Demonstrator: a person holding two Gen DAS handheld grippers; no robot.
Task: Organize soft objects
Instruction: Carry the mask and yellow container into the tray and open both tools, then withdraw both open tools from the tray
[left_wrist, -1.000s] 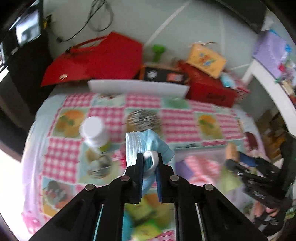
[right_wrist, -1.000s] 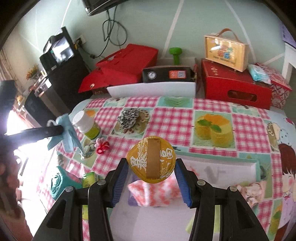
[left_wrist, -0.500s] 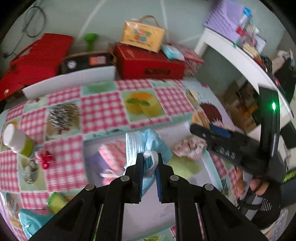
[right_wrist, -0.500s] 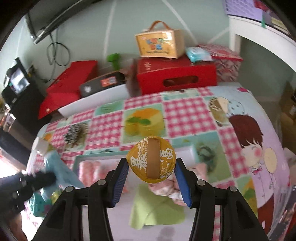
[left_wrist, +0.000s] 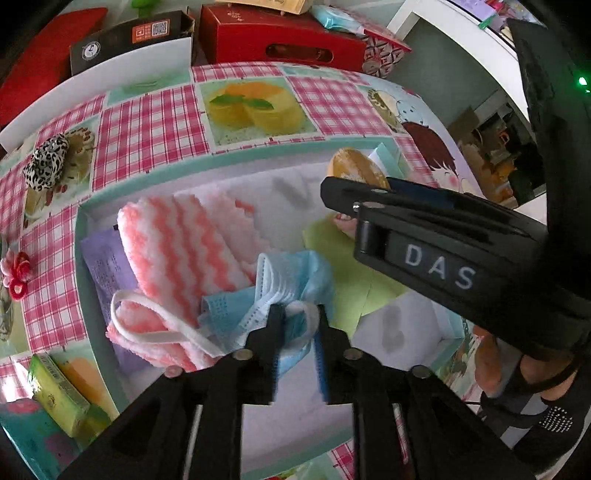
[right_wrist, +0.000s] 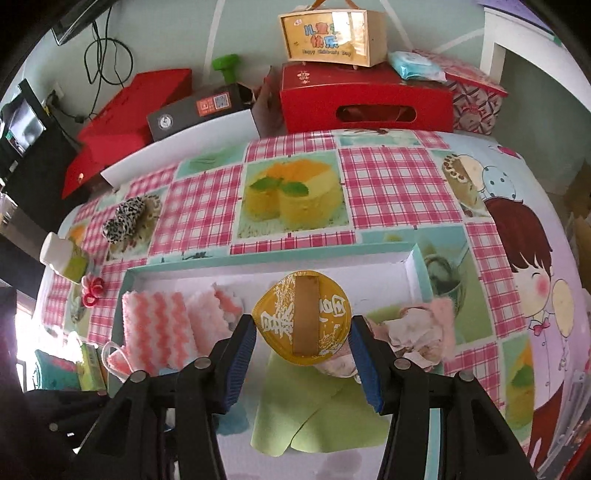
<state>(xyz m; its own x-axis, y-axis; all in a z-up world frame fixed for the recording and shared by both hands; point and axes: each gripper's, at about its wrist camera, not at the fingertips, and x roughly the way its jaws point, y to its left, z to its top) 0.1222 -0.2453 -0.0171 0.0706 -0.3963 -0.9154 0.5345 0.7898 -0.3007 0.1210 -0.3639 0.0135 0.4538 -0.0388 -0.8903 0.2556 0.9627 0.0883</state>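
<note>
A white tray with a teal rim (left_wrist: 81, 236) holds a pink-and-white striped towel (left_wrist: 177, 240), a green cloth (left_wrist: 351, 280) and a purple packet (left_wrist: 107, 266). A blue face mask (left_wrist: 295, 269) lies against the towel. My left gripper (left_wrist: 297, 317) is opening, with the mask's edge and white ear loop loose between its jaws. My right gripper (right_wrist: 302, 326) carries a round yellow packet (right_wrist: 273, 317) just above the green cloth (right_wrist: 314, 406). Its jaws are easing apart, but the pads still touch the packet. A pink fuzzy item (right_wrist: 417, 332) lies to the right.
A leopard scrunchie (left_wrist: 46, 162), a red hair tie (left_wrist: 16, 273), a green packet (left_wrist: 55, 395) and a white bottle (right_wrist: 62, 254) lie on the checked cloth left of the tray. Red boxes (right_wrist: 365, 103) stand behind the table. A person's hand (left_wrist: 491, 369) holds the right gripper.
The left gripper swung from beside the bottle to over the tray, sank until the mask met the towel, and its jaws parted. The right gripper came lower over the tray with the yellow packet.
</note>
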